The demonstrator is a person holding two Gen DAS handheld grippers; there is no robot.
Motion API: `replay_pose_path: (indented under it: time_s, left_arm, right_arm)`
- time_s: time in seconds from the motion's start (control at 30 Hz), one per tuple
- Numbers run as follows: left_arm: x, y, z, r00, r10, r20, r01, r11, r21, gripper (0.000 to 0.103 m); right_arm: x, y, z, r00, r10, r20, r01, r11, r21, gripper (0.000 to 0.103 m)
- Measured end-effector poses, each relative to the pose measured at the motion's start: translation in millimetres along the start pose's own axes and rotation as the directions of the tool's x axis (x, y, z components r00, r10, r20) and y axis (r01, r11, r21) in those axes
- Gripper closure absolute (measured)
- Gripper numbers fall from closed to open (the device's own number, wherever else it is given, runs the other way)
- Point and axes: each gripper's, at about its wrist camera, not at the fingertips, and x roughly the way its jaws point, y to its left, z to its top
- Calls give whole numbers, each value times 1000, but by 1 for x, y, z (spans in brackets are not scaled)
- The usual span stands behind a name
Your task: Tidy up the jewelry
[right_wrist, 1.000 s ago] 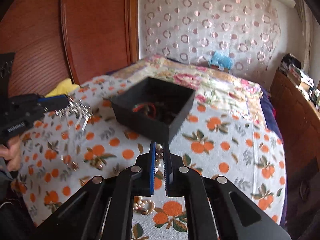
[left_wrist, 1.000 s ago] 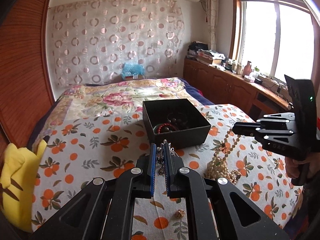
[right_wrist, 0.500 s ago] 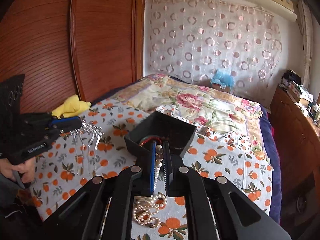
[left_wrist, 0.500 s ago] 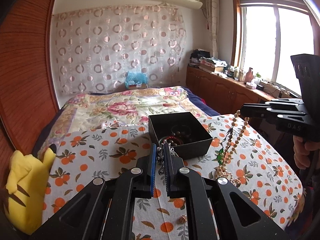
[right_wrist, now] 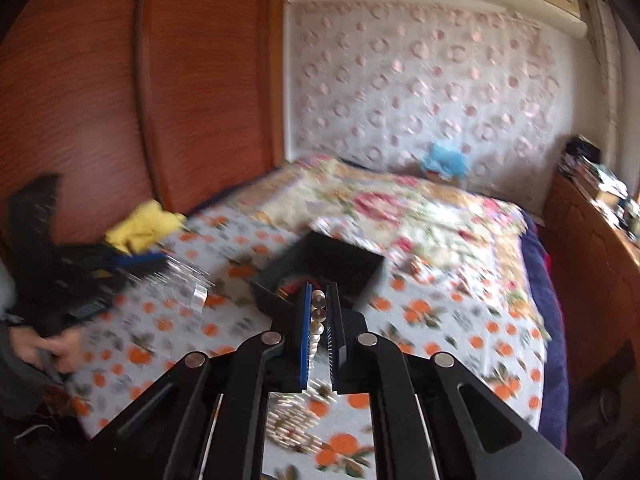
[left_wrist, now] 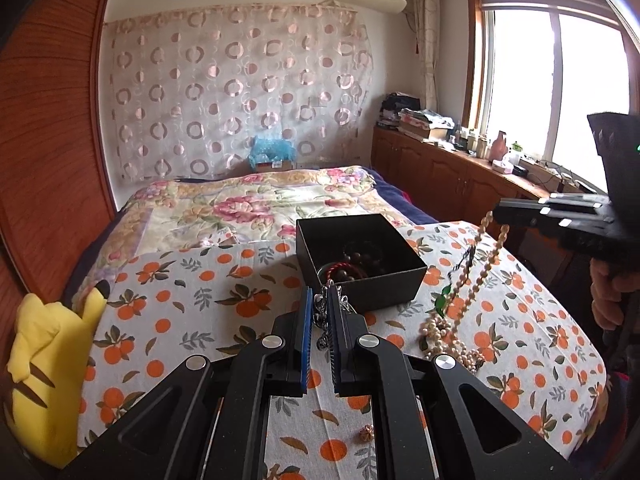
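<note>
Both grippers are clamped: left gripper (left_wrist: 319, 312) on half-hidden silver jewelry (left_wrist: 320, 320), right gripper (right_wrist: 319, 312) on a blurred bead necklace (right_wrist: 318, 312).

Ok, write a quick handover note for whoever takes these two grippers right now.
Left gripper: shut on silver chain jewelry, short of the black box.
Right gripper: shut on a pearl necklace, top end lifted, lower coils on the orange-print bedspread.
Done: bead bracelets lie in the box.
Left: both held pieces, plus a small gold piece on the bedspread.
</note>
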Motion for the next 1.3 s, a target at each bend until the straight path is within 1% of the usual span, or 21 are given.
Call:
replay_pose_path:
  time_s: [0.03,0.07,0.1,0.23,0.3,0.37,0.4,0.43,0.57,0.67,0.73,0.87,1.0,1.07,1.13,1.17,1.2,1.27,1.3]
  left_arm:
    - [1,0,-1,1000,0,-1,0,1000,0,97]
    - [2,0,-1,1000,-1,-3,1,1000,0,97]
    - [3,0,-2,1000,-2,-5,2,1000,0,97]
    - [5,-1,-3,1000,-3,-12,3,1000,0,97]
    - [6,-2,-4,1000,-4,-13,4,1000,2,97]
    - [6,-3,-4,1000,-5,-14,5,1000,3,97]
    - [6,-3,-4,1000,-6,-13,6,1000,2,97]
    - [6,-4,-4,1000,-7,-14,7,1000,3,96]
    - [8,-6,-5,1000,-9,-17,9,1000,8,97]
    - [8,-6,-5,1000,-9,-17,10,1000,7,96]
    - [8,-7,-6,1000,-10,-18,10,1000,5,97]
    - [9,-6,-8,1000,-10,-23,11,1000,3,96]
    - [9,-6,-9,1000,-12,-23,12,1000,1,96]
    - [10,-6,-9,1000,-13,-23,13,1000,2,96]
    - [10,-5,-10,1000,-12,-24,12,1000,2,96]
    - [10,-5,-10,1000,-12,-24,12,1000,1,96]
    - [10,-5,-10,1000,-12,-24,12,1000,1,96]
    - [10,-5,-10,1000,-13,-24,13,1000,0,96]
    - [10,-5,-10,1000,-13,-25,13,1000,-1,96]
  right_arm:
    - [8,-3,-5,999,-41,-29,41,999,-5,94]
    - [16,-12,-12,996,-77,-54,78,997,15,94]
    - [21,-20,-17,994,-84,-72,87,995,43,94]
    - [30,-37,-28,991,-92,-97,100,991,84,93]
    - [34,-39,-33,992,-75,-103,84,992,93,92]
    - [39,-40,-38,991,-72,-113,83,992,92,81]
    - [41,-40,-39,991,-68,-117,79,992,94,71]
    - [44,-40,-41,991,-57,-124,70,993,99,67]
    - [59,-36,-55,987,-3,-163,22,993,115,67]
    - [73,-26,-66,980,23,-198,0,994,113,67]
    - [77,-19,-70,979,32,-201,-11,994,106,67]
    - [81,-2,-72,977,85,-197,-68,993,91,67]
    - [92,10,-72,971,91,-223,-77,995,70,67]
    - [98,10,-74,967,83,-243,-68,995,71,70]
    - [100,10,-76,967,86,-239,-68,994,81,75]
    - [101,9,-76,966,97,-239,-77,993,91,79]
    - [101,8,-76,965,103,-241,-81,992,96,85]
    - [98,6,-77,966,100,-239,-81,993,89,87]
    - [96,5,-77,967,100,-235,-82,993,86,103]
